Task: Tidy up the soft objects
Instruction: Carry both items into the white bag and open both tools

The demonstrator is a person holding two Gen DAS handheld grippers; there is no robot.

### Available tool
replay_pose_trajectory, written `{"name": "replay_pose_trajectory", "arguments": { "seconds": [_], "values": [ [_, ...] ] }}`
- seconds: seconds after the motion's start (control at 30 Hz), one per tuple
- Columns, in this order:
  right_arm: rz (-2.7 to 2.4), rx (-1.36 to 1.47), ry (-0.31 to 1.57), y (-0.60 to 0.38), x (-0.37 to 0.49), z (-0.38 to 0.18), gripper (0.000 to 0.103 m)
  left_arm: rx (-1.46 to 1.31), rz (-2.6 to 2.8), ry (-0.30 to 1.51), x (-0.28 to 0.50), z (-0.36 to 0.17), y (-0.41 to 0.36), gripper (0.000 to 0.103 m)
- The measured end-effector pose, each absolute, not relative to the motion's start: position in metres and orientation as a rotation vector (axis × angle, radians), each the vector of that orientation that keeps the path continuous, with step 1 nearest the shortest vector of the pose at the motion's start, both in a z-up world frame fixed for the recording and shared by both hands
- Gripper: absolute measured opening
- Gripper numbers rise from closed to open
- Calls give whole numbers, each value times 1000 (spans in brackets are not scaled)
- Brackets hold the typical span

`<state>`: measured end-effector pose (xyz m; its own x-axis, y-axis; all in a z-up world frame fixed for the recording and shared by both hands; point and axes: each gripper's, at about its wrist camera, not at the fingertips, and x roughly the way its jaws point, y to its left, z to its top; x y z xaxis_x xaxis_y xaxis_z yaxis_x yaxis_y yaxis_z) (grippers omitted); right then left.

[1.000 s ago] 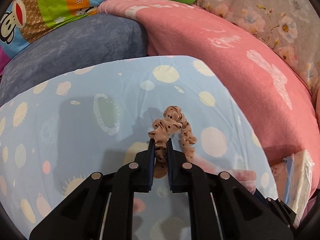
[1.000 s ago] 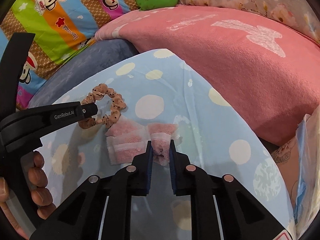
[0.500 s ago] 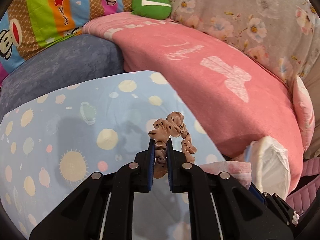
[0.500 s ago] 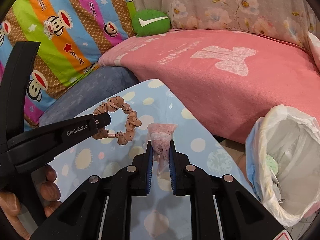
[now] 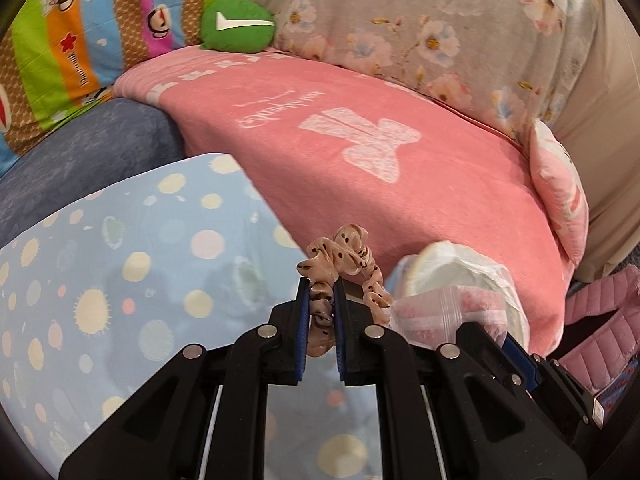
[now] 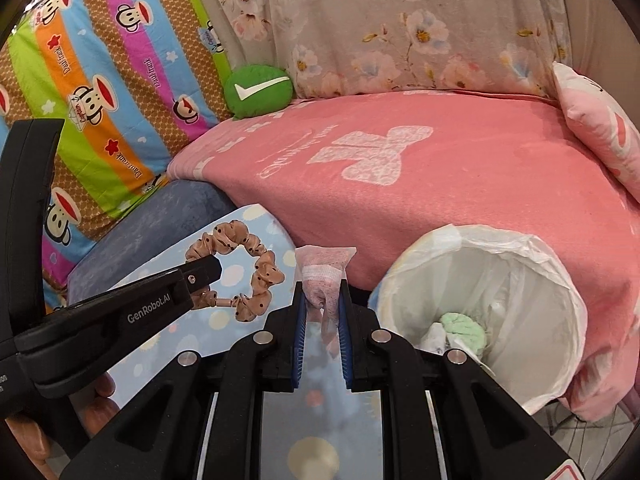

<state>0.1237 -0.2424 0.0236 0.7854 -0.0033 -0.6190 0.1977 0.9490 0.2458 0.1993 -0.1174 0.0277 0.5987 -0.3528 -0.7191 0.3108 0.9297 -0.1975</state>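
You are pinching the limp scrunchie [image 5: 344, 268] by one gathered fold in your left gripper [image 5: 321, 312]; your right gripper [image 6: 322, 312] is clamping the light, floppy pink pouch [image 6: 325, 272] near its edge.

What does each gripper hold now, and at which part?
Left gripper pinches the spotted scrunchie at one section of its ring. Right gripper pinches the pink cloth at its bunched lower part.

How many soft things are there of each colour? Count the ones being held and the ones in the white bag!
Tan with dark dots: 1, the scrunchie in the left hand-held gripper
Pink: 1, the cloth in the right hand-held gripper
Green: 1, a fuzzy item in the white bag
White: 1, a scrap beside it
Total: 4
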Motion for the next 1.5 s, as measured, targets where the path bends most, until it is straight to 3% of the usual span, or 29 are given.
{"name": "replay_pose_trajectory", "arguments": {
  "seconds": [0.57, 0.63, 0.73, 0.8, 1.33, 1.5],
  "values": [
    [-284, 382, 627, -349, 63, 22, 14, 25, -572, 867, 161, 24, -228, 14],
    [-297, 389, 627, -356, 59, 19, 14, 12, -595, 872, 159, 22, -236, 22],
    [-311, 401, 630, -364, 55, 16, 14, 5, -572, 855, 158, 21, -240, 49],
    [-313, 400, 633, -366, 54, 15, 14, 19, -547, 840, 158, 21, -240, 52],
    [-270, 362, 661, -351, 75, 12, 15, 68, -427, 828, 169, 10, -209, 53],
    [-273, 343, 673, -345, 79, 9, 20, 64, -398, 828, 170, 7, -197, 56]
  ]
}}
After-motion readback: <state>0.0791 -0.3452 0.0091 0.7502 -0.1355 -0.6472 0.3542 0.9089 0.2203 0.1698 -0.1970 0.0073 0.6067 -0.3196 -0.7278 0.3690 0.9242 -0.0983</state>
